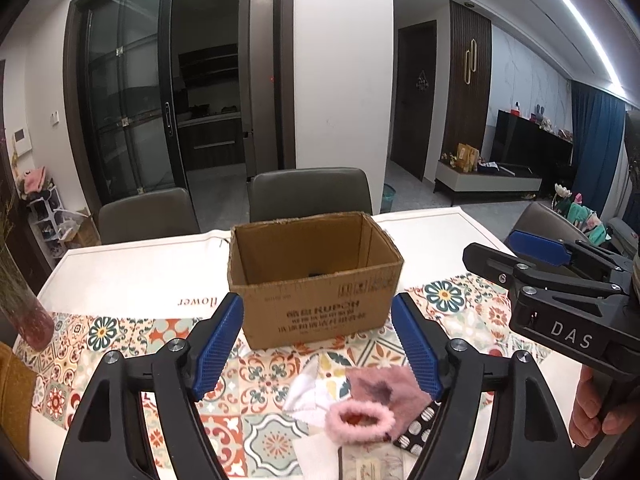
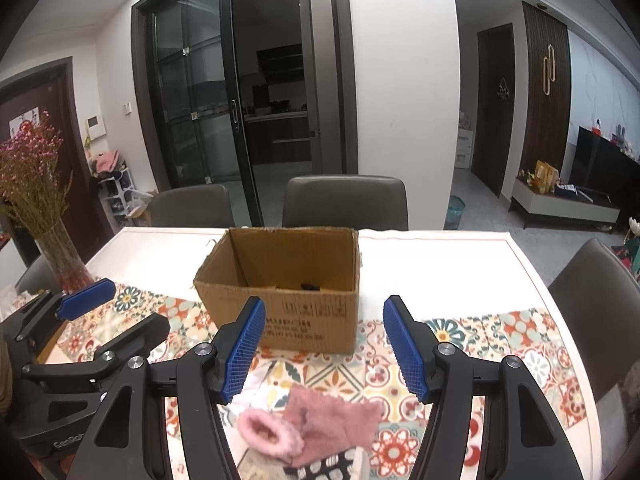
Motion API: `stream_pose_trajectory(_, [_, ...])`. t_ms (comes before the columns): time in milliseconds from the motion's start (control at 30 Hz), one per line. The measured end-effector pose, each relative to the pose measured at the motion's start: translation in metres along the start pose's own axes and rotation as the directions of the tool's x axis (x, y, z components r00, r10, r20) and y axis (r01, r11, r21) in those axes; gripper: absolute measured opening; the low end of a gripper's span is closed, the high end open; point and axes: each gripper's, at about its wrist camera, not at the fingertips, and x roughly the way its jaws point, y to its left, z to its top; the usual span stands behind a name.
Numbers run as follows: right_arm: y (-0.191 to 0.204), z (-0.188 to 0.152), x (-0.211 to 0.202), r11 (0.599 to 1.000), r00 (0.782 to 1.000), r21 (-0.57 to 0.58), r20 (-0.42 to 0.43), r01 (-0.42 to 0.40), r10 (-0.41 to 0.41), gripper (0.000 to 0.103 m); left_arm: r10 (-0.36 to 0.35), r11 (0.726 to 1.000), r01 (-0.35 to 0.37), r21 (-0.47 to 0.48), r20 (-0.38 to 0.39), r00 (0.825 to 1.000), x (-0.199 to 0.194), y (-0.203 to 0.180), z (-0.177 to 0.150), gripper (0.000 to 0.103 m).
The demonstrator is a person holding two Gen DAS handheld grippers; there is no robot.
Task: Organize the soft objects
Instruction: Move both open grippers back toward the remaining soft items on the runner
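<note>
Room: a dim kitchen is showing behind one sliding glass door (image 2: 192, 112); one white pillar (image 2: 404, 92) is standing right of it.
Desk (image 2: 452, 276): white, carrying one patterned tile cloth (image 2: 472, 340) over its near part.
Chairs: three are standing around it, two far (image 2: 348, 200), one right.
Box (image 2: 296, 308): one open cardboard box is sitting mid-desk, something dark inside.
Vase (image 2: 66, 260): one, far left, holding dried flowers.
Soft objects: one pink fuzzy sock (image 2: 316, 424) is lying near, on a white cloth (image 1: 306, 394) and a dotted one (image 1: 420, 426).
Left tool (image 1: 318, 344): gaping wide, holding nothing.
Right tool (image 2: 324, 350): standing wide, empty.
</note>
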Motion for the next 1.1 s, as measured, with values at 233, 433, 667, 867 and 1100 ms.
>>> stream_pose_trajectory(233, [-0.005,-0.021,-0.013,1.000,0.999,0.022,-0.036,0.008,-0.008,0.062,0.011,0.999,-0.010,0.030,-0.009,1.000,-0.016,-0.015,-0.019,0.084])
stream_pose_trajectory(433, [-0.009,-0.039,-0.019,0.999,0.997,0.052,-0.076,0.011,-0.007,0.062,0.006,0.999,-0.005,0.037,-0.028,1.000,-0.024,-0.023,-0.034,0.085])
stream_pose_trajectory(667, [-0.017,-0.065,-0.022,0.994,0.991,0.106,-0.131,0.020,-0.006,0.062,-0.015,0.998,0.018,0.057,-0.046,0.999,-0.026,-0.031,-0.051,0.085])
stream_pose_trajectory(867, [-0.020,-0.084,-0.021,0.993,0.985,0.118,-0.171,0.022,-0.002,0.062,-0.042,0.997,0.046,0.054,-0.084,0.996,-0.024,-0.035,-0.065,0.085])
stream_pose_trajectory(1100, [-0.023,-0.108,-0.014,0.991,0.972,0.133,-0.237,0.025,0.008,0.062,-0.062,0.996,0.070,0.054,-0.134,0.989,-0.017,-0.040,-0.085,0.085])
